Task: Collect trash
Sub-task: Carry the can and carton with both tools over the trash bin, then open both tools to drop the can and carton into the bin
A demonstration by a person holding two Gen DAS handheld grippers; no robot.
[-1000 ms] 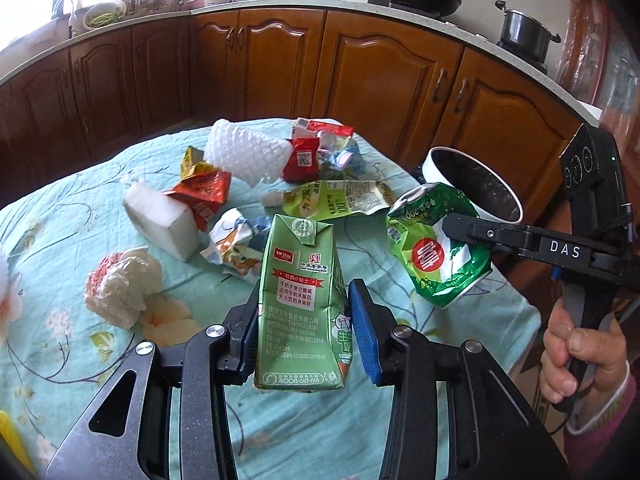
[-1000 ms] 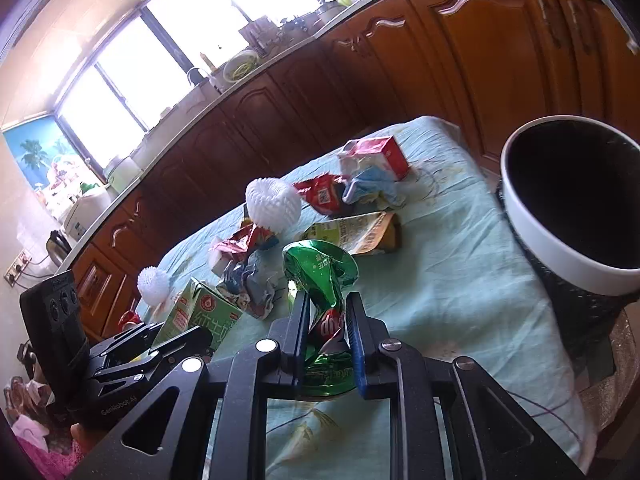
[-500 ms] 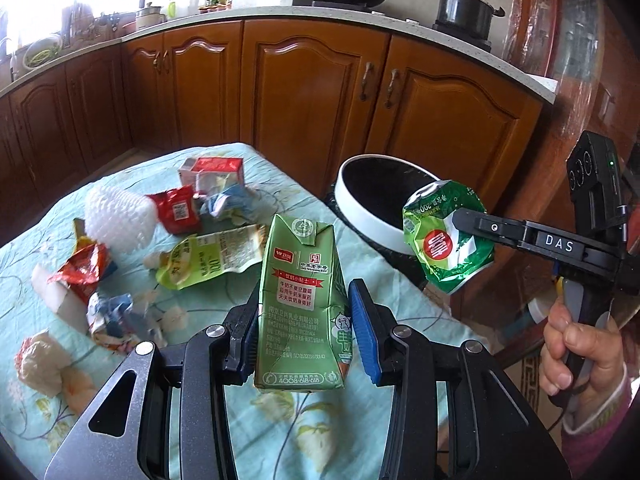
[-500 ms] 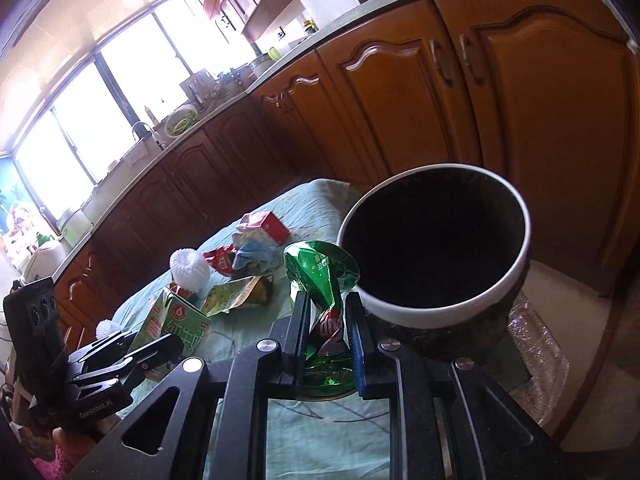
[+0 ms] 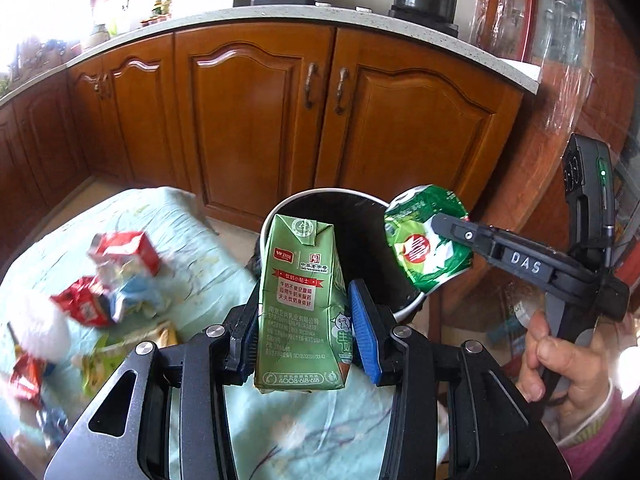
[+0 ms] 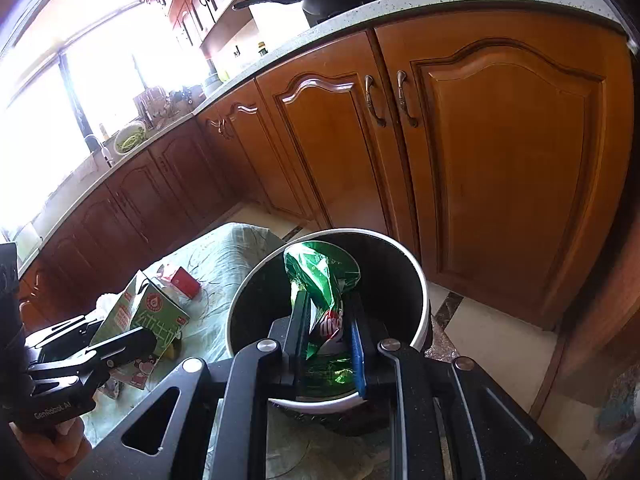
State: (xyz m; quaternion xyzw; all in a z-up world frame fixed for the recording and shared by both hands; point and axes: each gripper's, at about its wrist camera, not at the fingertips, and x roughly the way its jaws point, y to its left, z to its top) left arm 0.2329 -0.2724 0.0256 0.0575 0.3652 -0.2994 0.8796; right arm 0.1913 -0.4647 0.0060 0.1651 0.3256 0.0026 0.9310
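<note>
Trash is hanging in both grippers here. At the bottom centre of the left wrist view, the left gripper (image 5: 305, 326) is clamping its blue-padded fingers (image 5: 363, 330) on a green cardboard milk carton with red and white printing (image 5: 302, 308), which is standing upright between them. Just behind the carton, in the middle of the frame, the round black bin with a white rim (image 5: 362, 216) is sitting beside the edge of the table draped in a pale green floral cloth (image 5: 208, 256). At centre right, the right gripper (image 5: 440, 226) is gripping a crumpled green foil snack bag with a red logo (image 5: 424, 244) over the bin's right rim (a hand (image 5: 568, 364) is squeezing the handle at lower right). In the right wrist view, that bag is dangling at lower centre, directly over the dark opening of the bin, pinched tight between the black fingers. Blurred at the left of the left wrist view, a red and white small box (image 5: 128, 248) and a red crumpled wrapper (image 5: 82, 306) are lying on the cloth. Brown wooden cabinet doors (image 5: 256, 120) are filling the upper half of the frame.
</note>
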